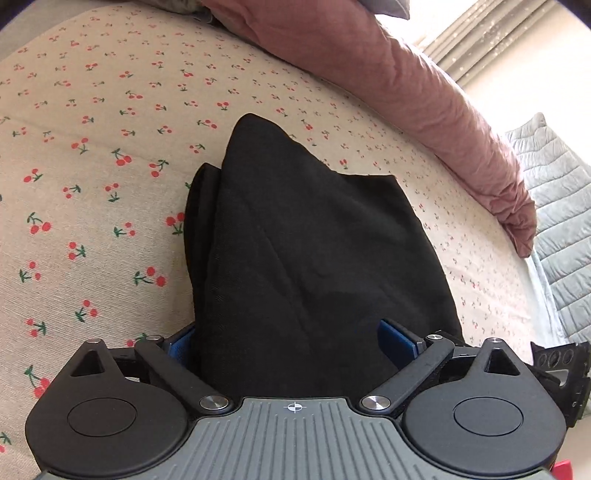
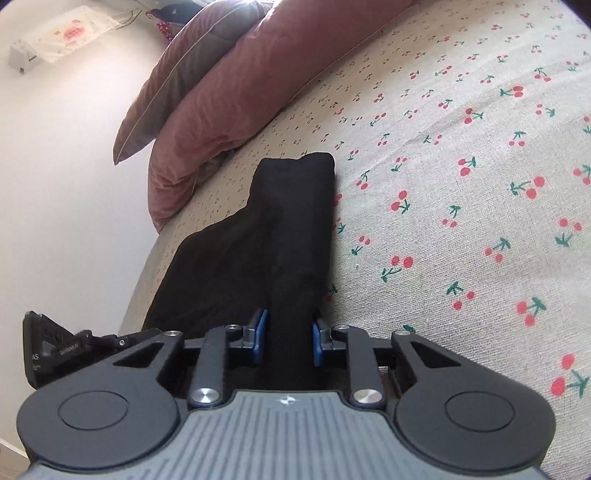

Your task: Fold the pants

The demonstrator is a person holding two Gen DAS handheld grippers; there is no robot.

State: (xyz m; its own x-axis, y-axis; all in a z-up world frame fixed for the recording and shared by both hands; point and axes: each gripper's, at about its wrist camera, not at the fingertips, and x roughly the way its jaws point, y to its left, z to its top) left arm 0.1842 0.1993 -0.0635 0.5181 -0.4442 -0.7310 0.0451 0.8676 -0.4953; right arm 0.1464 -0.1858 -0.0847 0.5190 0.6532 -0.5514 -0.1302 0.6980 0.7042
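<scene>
Black pants lie folded into a thick bundle on a cherry-print bed sheet. My left gripper stands wide over the near end of the bundle. Its blue pads flank the cloth on both sides, and no squeeze shows. In the right wrist view the pants run away from me as a long ridge across the sheet. My right gripper is shut on a raised fold at the near end, with the blue pads pinching the cloth.
A pink quilt lies bunched along the far side of the bed. A grey quilted blanket sits past the bed's right edge, below a curtain. The bed edge and a white wall lie left of the pants.
</scene>
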